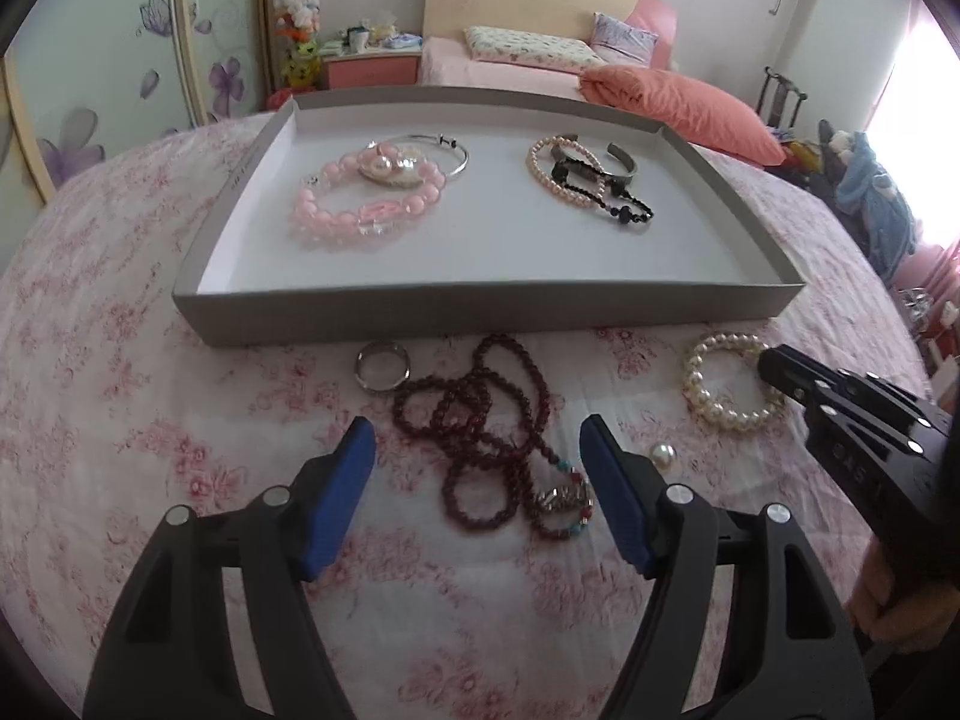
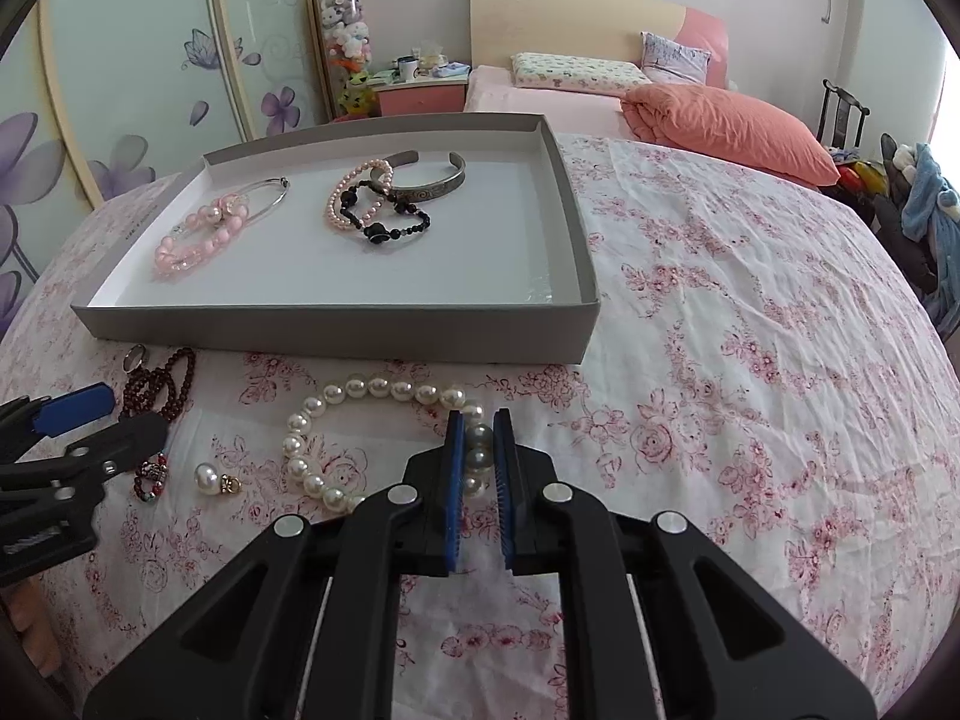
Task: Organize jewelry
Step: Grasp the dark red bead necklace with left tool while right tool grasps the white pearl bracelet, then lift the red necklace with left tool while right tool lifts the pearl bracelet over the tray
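Floral bedsheet (image 2: 750,330): right tool (image 2: 478,420) clamped on pearl bracelet (image 2: 336,402); left tool (image 1: 477,450) spread apart over red bead strand (image 1: 480,420).

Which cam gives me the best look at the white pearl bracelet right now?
Right wrist: the white pearl bracelet fills the near foreground, with the right gripper closed on its beads. The left wrist view shows it smaller, far right, partly hidden by that gripper.
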Motion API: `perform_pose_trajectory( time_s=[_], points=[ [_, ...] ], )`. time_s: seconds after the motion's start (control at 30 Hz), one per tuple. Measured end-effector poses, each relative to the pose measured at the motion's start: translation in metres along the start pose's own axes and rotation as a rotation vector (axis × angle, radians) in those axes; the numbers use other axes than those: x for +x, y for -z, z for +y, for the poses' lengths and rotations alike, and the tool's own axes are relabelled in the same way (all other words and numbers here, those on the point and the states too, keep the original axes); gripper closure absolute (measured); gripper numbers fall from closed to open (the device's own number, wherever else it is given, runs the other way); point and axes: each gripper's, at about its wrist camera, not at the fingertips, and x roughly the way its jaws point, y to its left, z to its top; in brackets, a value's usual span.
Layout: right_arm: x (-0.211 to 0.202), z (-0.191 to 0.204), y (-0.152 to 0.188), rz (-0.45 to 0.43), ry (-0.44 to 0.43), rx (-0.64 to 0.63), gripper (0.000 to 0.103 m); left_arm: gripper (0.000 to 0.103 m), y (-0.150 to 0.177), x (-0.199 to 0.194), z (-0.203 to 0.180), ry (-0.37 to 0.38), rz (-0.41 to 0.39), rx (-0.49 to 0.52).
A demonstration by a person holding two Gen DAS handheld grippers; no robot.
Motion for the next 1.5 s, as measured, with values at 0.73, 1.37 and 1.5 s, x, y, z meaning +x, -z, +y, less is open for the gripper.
perform_pose_trajectory(
  time_s=[0.73, 1.37, 1.5],
  points=[
    [0.000, -0.002, 0.000, 0.000, -0.015, 0.013, 0.092, 0.093, 0.015, -0.012, 0.011, 0.037, -0.009, 0.069],
    [-0.001, -0.002, 0.000, 0.000, -0.018, 0.013, 0.092, 0.093, 0.016, -0.020, 0.068, -0.063, -0.066, 0.051],
    [-0.001, -0.001, 0.001, 0.000, -0.018, 0.009, 0.092, 0.093, 0.018, -0.022, 0.072, -0.052, -0.075, 0.035]
  ],
)
